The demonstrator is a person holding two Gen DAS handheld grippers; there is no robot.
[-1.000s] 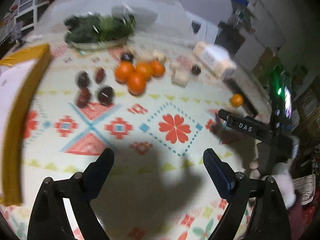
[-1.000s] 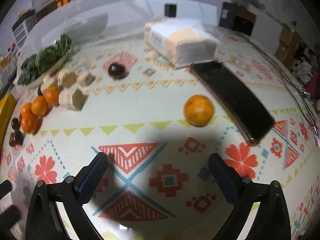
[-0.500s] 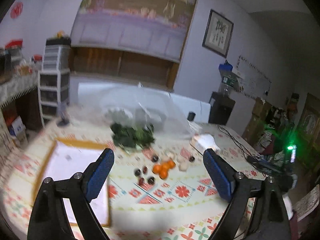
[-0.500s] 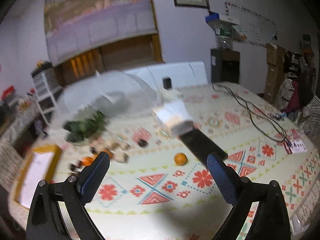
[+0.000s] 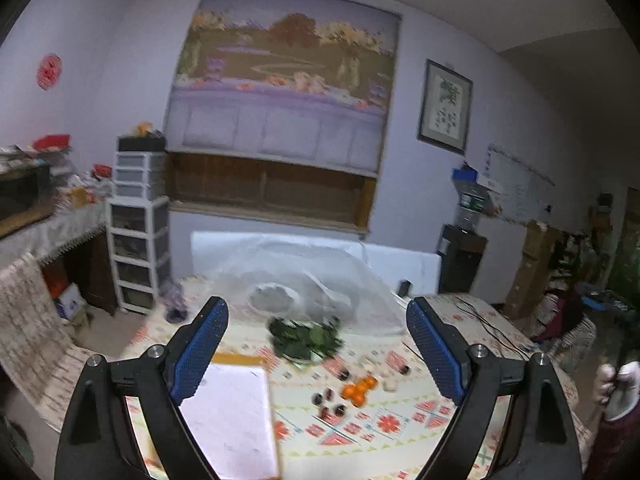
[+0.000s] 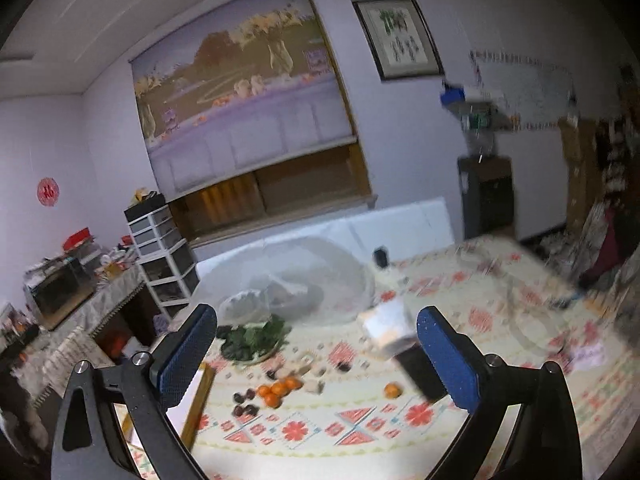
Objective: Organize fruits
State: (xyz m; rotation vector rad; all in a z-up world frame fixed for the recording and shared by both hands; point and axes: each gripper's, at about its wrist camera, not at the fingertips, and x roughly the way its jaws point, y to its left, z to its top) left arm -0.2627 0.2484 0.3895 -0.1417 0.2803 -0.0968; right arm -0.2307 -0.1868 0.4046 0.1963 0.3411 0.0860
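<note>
Both grippers are held high above the table (image 6: 460, 436) with their blue-padded fingers spread wide and nothing between them: the left gripper (image 5: 318, 354) looks over a white tray (image 5: 228, 412) with a yellow rim, and the right gripper (image 6: 316, 354) takes in most of the patterned cloth. A cluster of oranges (image 6: 278, 390) lies near the middle of the table, with dark plums (image 6: 243, 403) just to its left and a plate of greens (image 6: 252, 338) behind. One orange (image 6: 392, 390) sits well apart to the right (close to a dark phone (image 6: 416, 370)). The right view is blurred.
</note>
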